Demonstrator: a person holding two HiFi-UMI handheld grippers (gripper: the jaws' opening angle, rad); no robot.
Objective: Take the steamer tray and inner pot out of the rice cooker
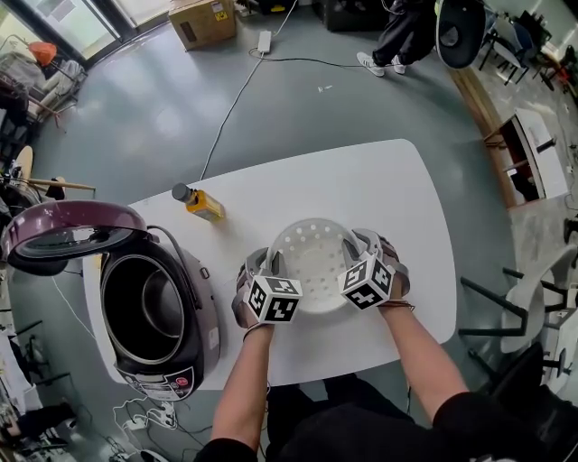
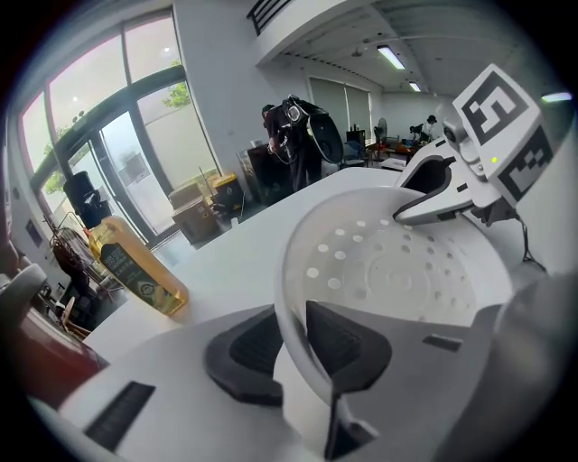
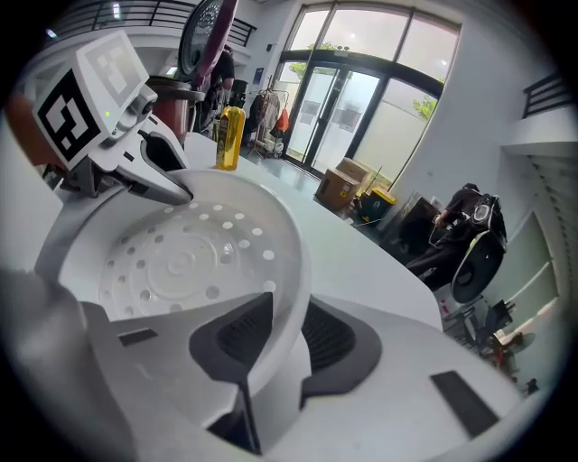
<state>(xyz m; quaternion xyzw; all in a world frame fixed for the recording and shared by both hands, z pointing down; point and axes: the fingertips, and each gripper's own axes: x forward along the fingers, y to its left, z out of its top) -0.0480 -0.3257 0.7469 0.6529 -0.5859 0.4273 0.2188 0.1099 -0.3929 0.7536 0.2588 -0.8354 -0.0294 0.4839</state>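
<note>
The white perforated steamer tray (image 1: 312, 257) is low over the white table (image 1: 361, 180), and I cannot tell whether it rests on it. My left gripper (image 1: 271, 262) has the tray's left rim between its pads, and my right gripper (image 1: 354, 245) has the right rim. In the left gripper view the thin rim (image 2: 287, 298) runs between the dark pads of the left gripper (image 2: 293, 347). The right gripper view shows the same for the right gripper (image 3: 280, 338). The rice cooker (image 1: 194, 338) stands open at the left, its metal inner pot (image 1: 144, 307) inside.
The cooker's purple lid (image 1: 68, 235) stands raised at the far left. A yellow bottle (image 1: 200, 204) lies on the table behind the cooker. A cable (image 1: 235, 99), a cardboard box (image 1: 203, 20) and a person's legs (image 1: 393, 45) are on the floor beyond; chairs stand at the right.
</note>
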